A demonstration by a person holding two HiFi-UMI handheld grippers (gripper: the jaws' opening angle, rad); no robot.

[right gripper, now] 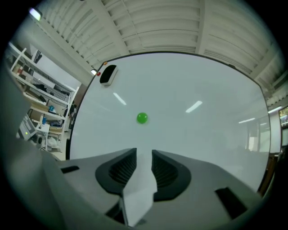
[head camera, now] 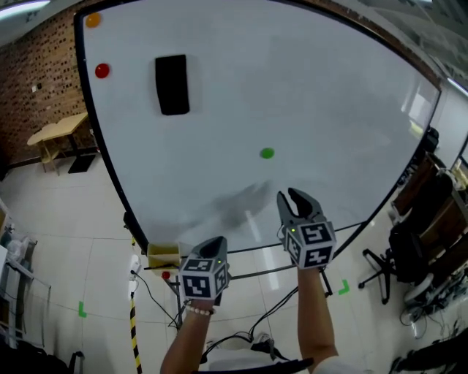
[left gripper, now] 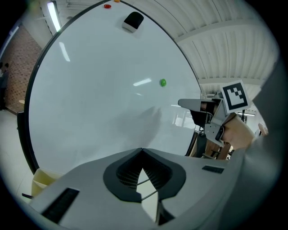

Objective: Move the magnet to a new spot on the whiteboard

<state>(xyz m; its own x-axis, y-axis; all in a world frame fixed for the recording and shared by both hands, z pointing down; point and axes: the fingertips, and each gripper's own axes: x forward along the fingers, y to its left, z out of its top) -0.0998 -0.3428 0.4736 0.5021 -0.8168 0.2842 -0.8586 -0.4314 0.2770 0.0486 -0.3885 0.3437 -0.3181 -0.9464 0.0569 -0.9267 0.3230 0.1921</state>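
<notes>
A small green magnet point(head camera: 267, 153) point(left gripper: 163, 82) point(right gripper: 142, 118) sticks on the big whiteboard point(head camera: 307, 88), near its middle. My right gripper point(head camera: 290, 194) point(right gripper: 144, 152) is held up before the board's lower part, just below and right of the magnet and apart from it. Its jaws stand open, with only bare board showing in the gap. My left gripper point(head camera: 217, 240) point(left gripper: 142, 149) hangs lower and to the left, by the board's bottom edge; its jaws meet at the tips and hold nothing.
A black eraser point(head camera: 172, 85) point(right gripper: 108, 74) sits at the board's upper left, with a red magnet point(head camera: 102, 71) and an orange magnet point(head camera: 93, 20) beside it. A yellow box point(head camera: 163, 256) rests at the lower left corner. Office chairs point(head camera: 409, 248) stand right, a wooden table point(head camera: 58, 131) left.
</notes>
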